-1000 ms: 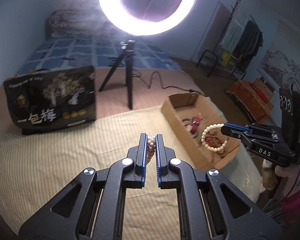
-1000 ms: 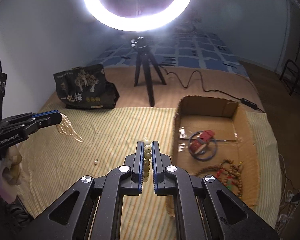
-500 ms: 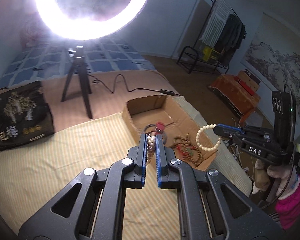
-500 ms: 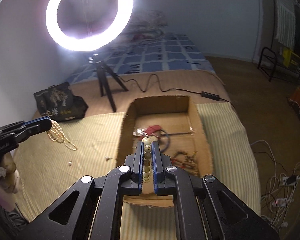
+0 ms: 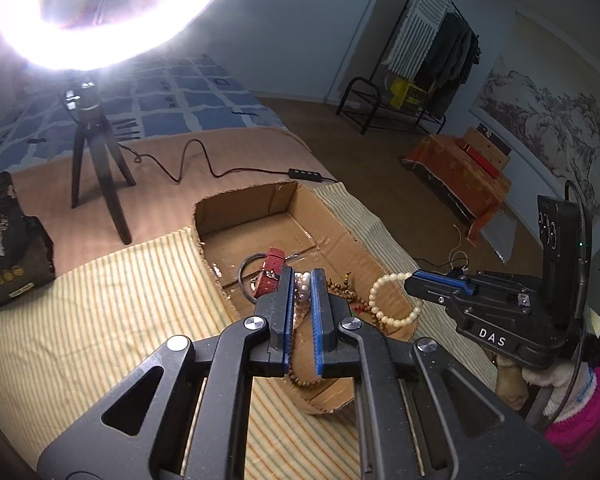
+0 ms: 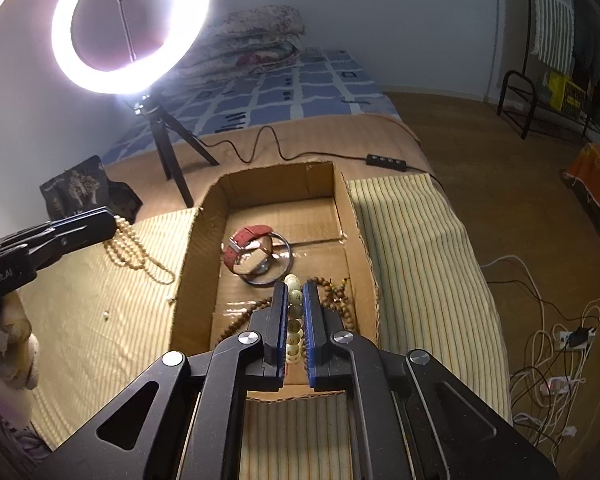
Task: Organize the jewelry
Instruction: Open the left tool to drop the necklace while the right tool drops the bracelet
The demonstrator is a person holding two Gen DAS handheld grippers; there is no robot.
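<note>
Both grippers had swung over toward the cardboard box (image 6: 196, 256) since a second back. Left gripper (image 5: 302, 280) was clamped on a pearl necklace (image 6: 129, 249), strands dangling over the striped cloth (image 6: 112, 320) just beside the box wall. Right gripper (image 6: 296, 286) was pinched tight on a cream bead bracelet (image 5: 394, 300), hanging above the box's near end, over the brown bead strands (image 6: 336, 292) and red watch (image 6: 246, 246) inside.

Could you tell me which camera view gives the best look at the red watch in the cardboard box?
The right wrist view: the red watch lies fully visible on the cardboard box floor, strap and buckle clear. In the left wrist view the watch is partly hidden behind the left gripper.
</note>
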